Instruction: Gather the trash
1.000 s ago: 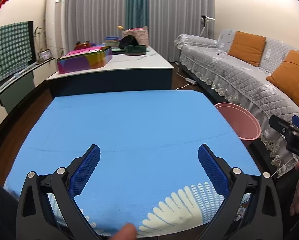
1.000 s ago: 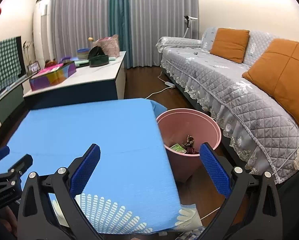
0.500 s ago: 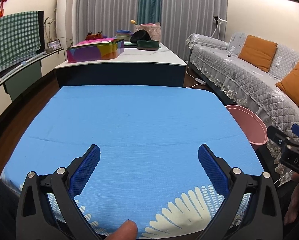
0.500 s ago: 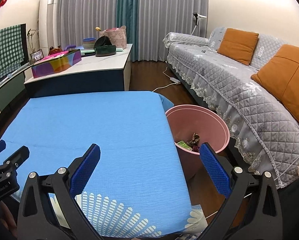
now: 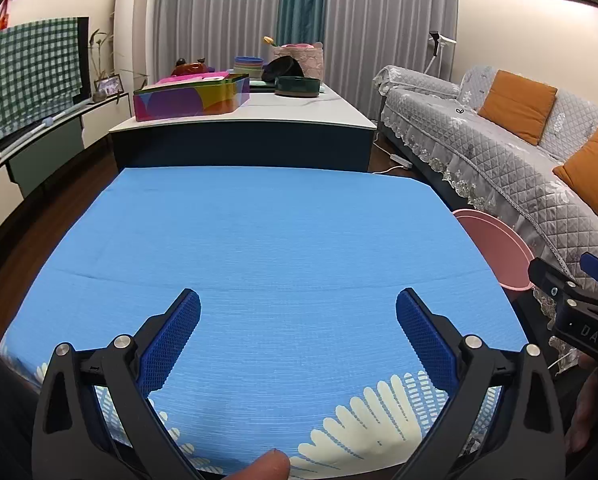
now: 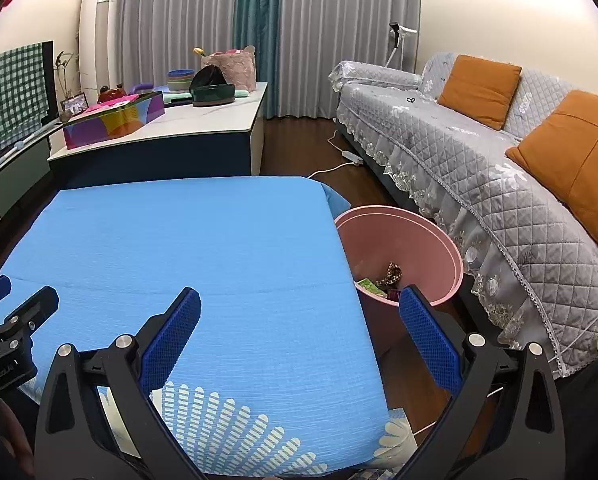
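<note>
A pink bin [image 6: 431,240] stands on the floor at the right edge of the blue-clothed table [image 6: 179,240]; wrappers [image 6: 383,278] lie in its bottom. Only the bin's rim [image 5: 495,248] shows in the left wrist view. My left gripper [image 5: 297,332] hangs open over the near part of the blue cloth [image 5: 259,240], nothing between its fingers. My right gripper [image 6: 299,332] is open too, over the table's near right corner, its right finger in front of the bin. Each gripper shows in the other's view: the right gripper [image 5: 579,312], the left gripper [image 6: 7,336]. No loose trash shows on the cloth.
A white low table [image 5: 259,116] behind carries a colourful box [image 5: 191,98], bowls and a basket. A grey sofa [image 6: 479,152] with orange cushions runs along the right. A power strip with cable [image 6: 347,158] lies on the floor. A fingertip [image 5: 267,466] shows at the bottom edge.
Both grippers have lifted and tilted back a little, so the table looks farther and the room higher. Both stay open and empty.
</note>
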`<state>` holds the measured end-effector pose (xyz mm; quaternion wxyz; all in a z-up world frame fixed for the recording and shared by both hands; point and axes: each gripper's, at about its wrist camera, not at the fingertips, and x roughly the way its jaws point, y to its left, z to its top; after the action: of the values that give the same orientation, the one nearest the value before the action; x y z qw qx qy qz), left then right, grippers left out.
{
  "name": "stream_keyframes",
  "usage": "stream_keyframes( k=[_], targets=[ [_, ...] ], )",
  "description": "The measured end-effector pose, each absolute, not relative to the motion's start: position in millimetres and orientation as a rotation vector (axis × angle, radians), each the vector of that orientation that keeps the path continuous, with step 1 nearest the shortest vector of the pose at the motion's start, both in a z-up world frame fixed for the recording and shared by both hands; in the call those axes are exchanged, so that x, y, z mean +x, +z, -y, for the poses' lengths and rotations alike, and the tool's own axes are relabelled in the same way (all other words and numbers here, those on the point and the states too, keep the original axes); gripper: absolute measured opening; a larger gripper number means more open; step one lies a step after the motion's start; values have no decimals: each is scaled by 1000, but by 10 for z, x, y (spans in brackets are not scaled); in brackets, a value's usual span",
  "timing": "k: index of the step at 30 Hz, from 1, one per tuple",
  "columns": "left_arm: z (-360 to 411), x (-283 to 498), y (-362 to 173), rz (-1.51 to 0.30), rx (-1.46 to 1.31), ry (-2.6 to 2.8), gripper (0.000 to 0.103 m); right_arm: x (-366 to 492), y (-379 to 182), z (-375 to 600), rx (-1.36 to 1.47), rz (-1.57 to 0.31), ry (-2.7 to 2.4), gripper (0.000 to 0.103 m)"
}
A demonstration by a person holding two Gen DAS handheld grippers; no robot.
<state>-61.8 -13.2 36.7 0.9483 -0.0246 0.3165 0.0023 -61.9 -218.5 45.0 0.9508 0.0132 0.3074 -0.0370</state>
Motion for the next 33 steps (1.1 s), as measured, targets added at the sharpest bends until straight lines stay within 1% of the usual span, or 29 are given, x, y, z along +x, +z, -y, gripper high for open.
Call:
stream_keyframes(
  k=[33],
  targets=[
    [168,-623,386,-631,-50,5,95,-626,442,2217,28,-628,-76,98]
  ],
)
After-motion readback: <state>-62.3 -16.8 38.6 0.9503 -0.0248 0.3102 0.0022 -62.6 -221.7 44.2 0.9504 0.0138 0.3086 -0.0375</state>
